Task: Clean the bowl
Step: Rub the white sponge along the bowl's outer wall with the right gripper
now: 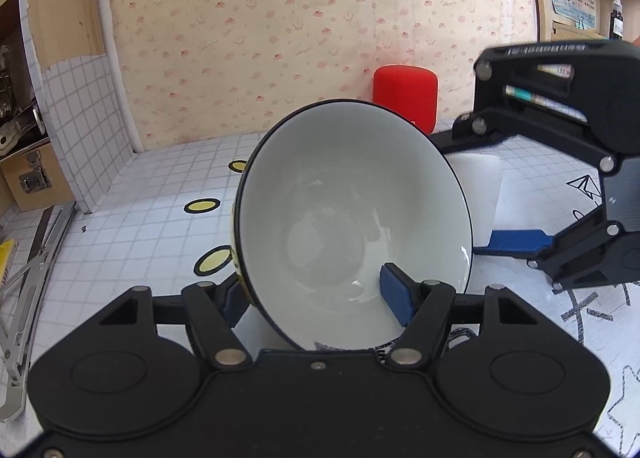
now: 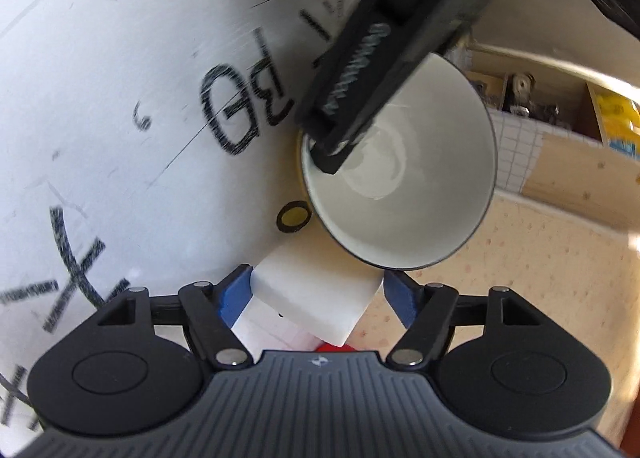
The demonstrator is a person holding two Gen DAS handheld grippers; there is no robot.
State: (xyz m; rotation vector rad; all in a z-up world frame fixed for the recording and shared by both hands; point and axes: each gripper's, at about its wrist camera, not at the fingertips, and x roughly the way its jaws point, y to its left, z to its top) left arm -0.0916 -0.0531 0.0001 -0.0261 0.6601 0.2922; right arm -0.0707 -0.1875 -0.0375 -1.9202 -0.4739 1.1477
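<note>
A white bowl (image 1: 340, 210) with a black rim and a yellow outside is tilted on its side above the tablecloth. My left gripper (image 1: 312, 286) is shut on its near wall, with one blue pad inside and the other outside. The bowl (image 2: 420, 186) faces the right wrist view, where a black finger (image 2: 352, 98) of the left gripper reaches into it. A white sponge block (image 2: 312, 302) sits askew between the blue pads of my right gripper (image 2: 318, 282), which is open and not squeezing it. From the left wrist view, that gripper (image 1: 476, 194) and sponge (image 1: 486, 178) are just right of the bowl.
A red cylinder (image 1: 404, 98) stands at the back against the patterned wall. A wooden shelf unit (image 1: 60, 18) holding metal hardware is on the left, and a folded metal tool (image 1: 28, 278) lies on the checked tablecloth (image 1: 140, 218). A dark bottle (image 1: 617, 14) stands on a right-hand shelf.
</note>
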